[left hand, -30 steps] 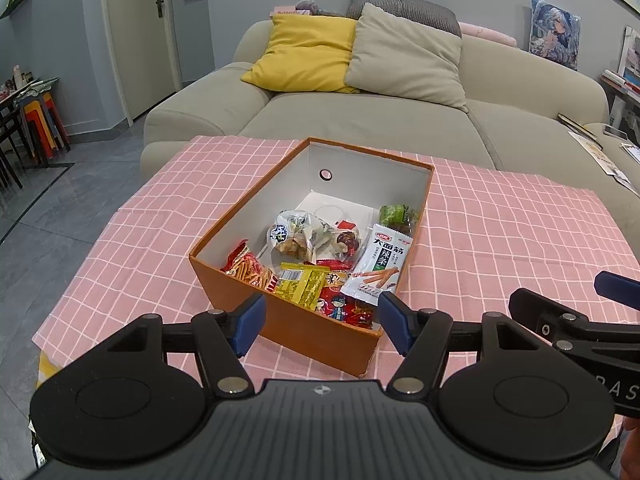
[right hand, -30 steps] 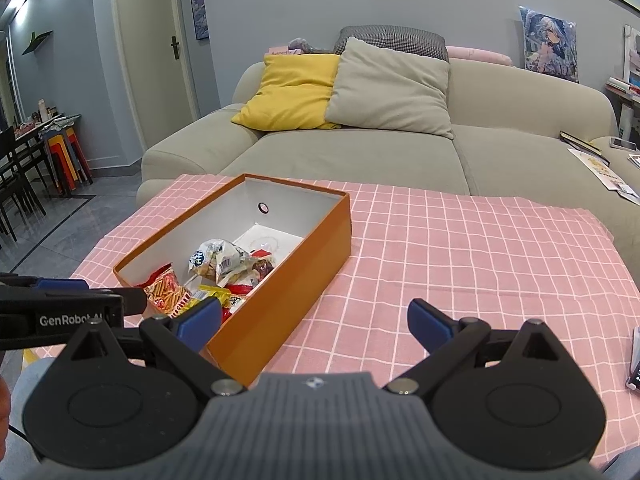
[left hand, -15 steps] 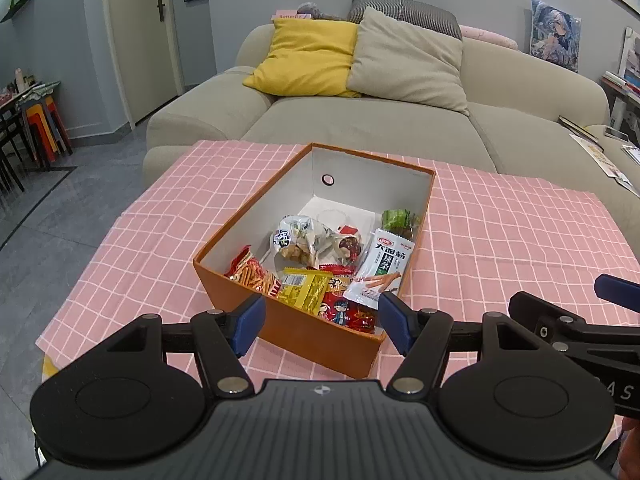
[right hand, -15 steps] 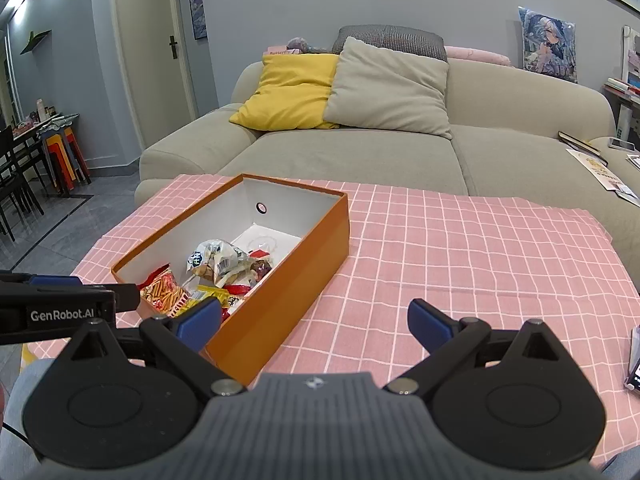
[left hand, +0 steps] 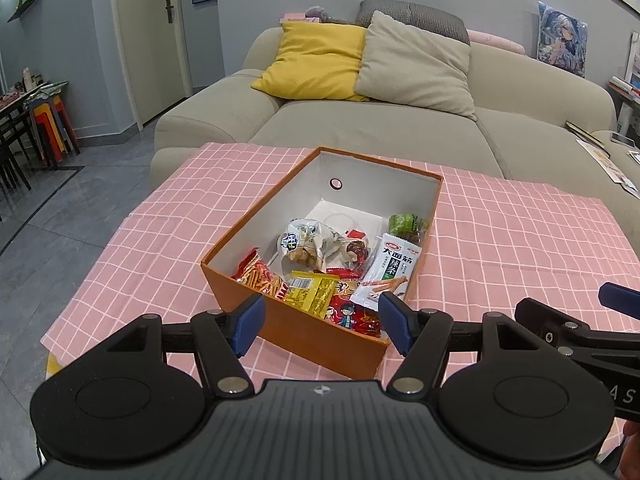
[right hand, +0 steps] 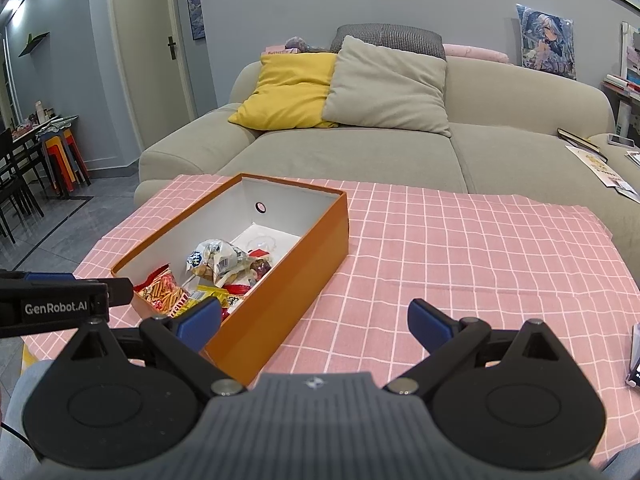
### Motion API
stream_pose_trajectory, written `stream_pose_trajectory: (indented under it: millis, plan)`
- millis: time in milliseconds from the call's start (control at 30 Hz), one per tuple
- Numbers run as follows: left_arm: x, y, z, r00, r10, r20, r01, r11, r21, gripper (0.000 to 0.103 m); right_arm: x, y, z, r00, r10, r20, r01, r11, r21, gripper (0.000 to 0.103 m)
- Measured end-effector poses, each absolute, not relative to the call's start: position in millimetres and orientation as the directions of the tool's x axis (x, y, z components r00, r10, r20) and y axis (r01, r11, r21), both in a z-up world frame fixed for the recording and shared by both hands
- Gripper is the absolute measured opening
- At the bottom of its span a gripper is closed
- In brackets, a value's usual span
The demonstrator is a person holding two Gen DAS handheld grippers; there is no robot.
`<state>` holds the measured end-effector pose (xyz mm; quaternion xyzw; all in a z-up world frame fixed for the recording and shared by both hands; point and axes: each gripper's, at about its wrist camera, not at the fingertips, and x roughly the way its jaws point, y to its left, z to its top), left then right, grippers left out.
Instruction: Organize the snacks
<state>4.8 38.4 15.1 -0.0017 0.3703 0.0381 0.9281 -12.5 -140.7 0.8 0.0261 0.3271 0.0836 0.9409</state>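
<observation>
1. The snack packets (left hand: 320, 268) lie heaped inside an orange box (left hand: 316, 344), crowded toward its near end; the far end shows bare white floor and a round hole in the end wall. The box sits on a pink checked tablecloth (left hand: 512, 232), skewed, with its long axis running toward 1 o'clock in the left wrist view.
2. Within the heap: a red packet of stick snacks (left hand: 260, 278) at 9 o'clock, a yellow packet (left hand: 312, 290) just beside it, a white packet with green lettering (left hand: 386, 272) leaning on the wall at 3 o'clock, a green-wrapped sweet (left hand: 406, 224) beyond that, and a clear crinkled bag (left hand: 304, 240) in the middle. They overlap; a red cartoon-printed pack (left hand: 348, 314) lies lowest against the near wall.
3. The left gripper (left hand: 320, 322) hovers just short of the box's near corner, its blue-tipped jaws spread wide and holding nothing. The near wall stands between the fingers and the packets.
4. The right gripper (right hand: 314, 320) hangs at 3 o'clock of the box, over bare cloth, jaws wide apart and empty; its left finger overlaps the box's near corner in its own view.
5. Each gripper shows at the edge of the other's view, side by side, apart.
6. Beyond the table at 12 o'clock stands a beige sofa (left hand: 380, 132) with a yellow cushion (left hand: 316, 62) and a grey cushion (left hand: 416, 68). At 9 o'clock, across grey floor, are stacked coloured stools (left hand: 52, 124).
</observation>
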Motion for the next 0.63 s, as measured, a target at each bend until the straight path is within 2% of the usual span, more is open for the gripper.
stream_pose_trajectory:
  millis: [633]
  plan:
    - [5.6, 39.1, 16.5, 0.736, 0.082, -0.672, -0.062, 0.997, 0.053, 0.076, -12.8, -141.4, 0.5, 0.771, 0.175, -0.612, -0.14, 0.985, 0.106, 0.096]
